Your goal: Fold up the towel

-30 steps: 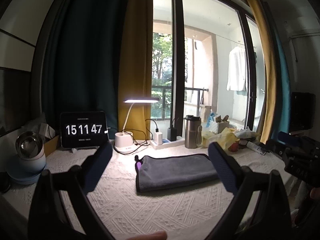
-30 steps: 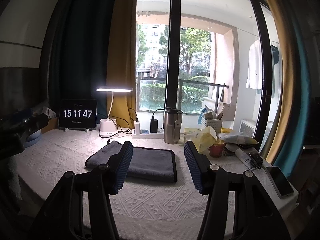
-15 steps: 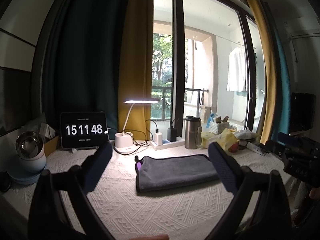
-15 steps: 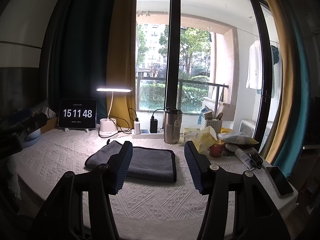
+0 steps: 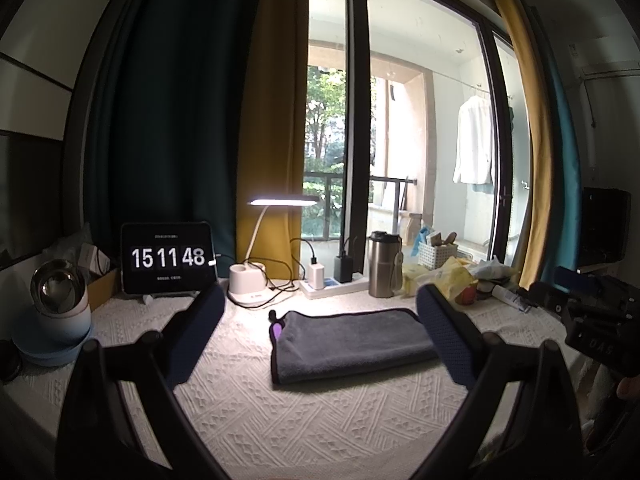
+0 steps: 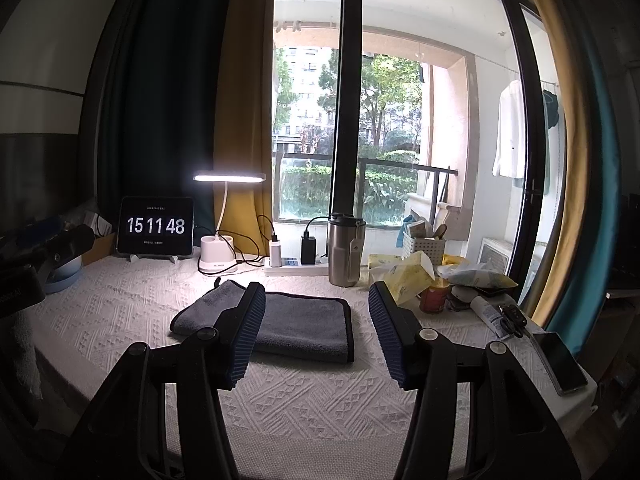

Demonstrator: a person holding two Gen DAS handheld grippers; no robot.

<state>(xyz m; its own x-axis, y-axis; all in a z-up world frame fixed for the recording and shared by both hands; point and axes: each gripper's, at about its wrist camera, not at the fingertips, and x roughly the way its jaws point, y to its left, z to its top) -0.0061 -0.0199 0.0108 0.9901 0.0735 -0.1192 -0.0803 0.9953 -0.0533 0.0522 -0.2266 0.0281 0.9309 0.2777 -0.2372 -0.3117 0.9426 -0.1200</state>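
Observation:
A grey towel [image 5: 352,342] with dark edging lies folded flat on the white textured table cover [image 5: 304,420]. It also shows in the right wrist view [image 6: 304,328]. My left gripper [image 5: 320,332] is open and empty, held above the table in front of the towel. My right gripper [image 6: 316,332] is open and empty, also held back from the towel, its left finger hiding part of it. The right gripper's body shows at the right edge of the left wrist view [image 5: 592,312].
Along the back stand a tablet clock [image 5: 167,258], a lit desk lamp [image 5: 256,280], a power strip with chargers [image 5: 332,280] and a steel tumbler [image 5: 384,264]. Tissue packs, a can and tubes crowd the right side [image 6: 440,284]. A phone [image 6: 560,360] lies near the right edge. A white-and-blue appliance [image 5: 56,316] is at left.
The clock has gone from 15:11:47 to 15:11:48. Both grippers and the towel have stayed in place.

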